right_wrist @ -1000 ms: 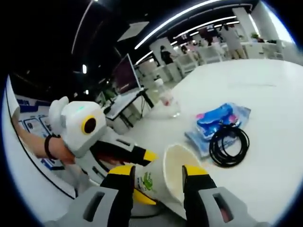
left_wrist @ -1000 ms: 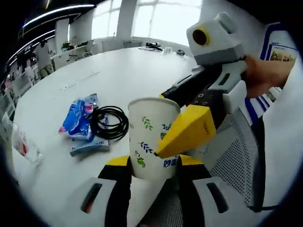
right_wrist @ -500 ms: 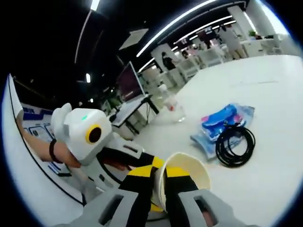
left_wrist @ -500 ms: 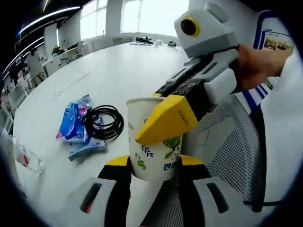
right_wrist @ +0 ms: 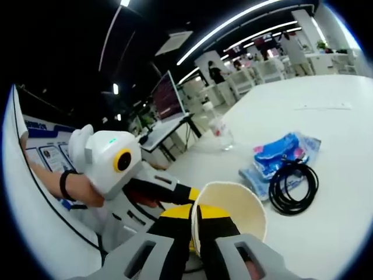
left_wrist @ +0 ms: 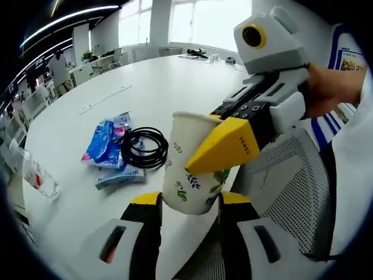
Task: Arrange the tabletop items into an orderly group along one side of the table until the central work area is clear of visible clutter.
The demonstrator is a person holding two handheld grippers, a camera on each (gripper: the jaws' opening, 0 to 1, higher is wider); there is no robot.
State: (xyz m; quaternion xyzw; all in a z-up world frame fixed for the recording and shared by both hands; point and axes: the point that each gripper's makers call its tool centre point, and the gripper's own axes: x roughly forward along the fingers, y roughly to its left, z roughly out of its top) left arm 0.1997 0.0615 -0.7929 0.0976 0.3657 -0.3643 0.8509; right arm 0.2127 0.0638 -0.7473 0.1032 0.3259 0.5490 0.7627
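Both hand-held grippers pinch the paper cup (left_wrist: 189, 175): the left hand-held gripper (left_wrist: 189, 201) flanks its base, the right hand-held gripper (right_wrist: 196, 224) clamps its rim, held above the tabletop (left_wrist: 145, 81) edge. Loosen one grip before moving, or the thin wall may crush. Since half a second ago the cup has tilted slightly, with the black cable coil (left_wrist: 144, 148) and blue packet (left_wrist: 105, 140) unmoved.

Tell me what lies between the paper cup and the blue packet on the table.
The coiled black cable lies between the paper cup and the blue packet, overlapping the packet's edge; the left gripper view shows this.
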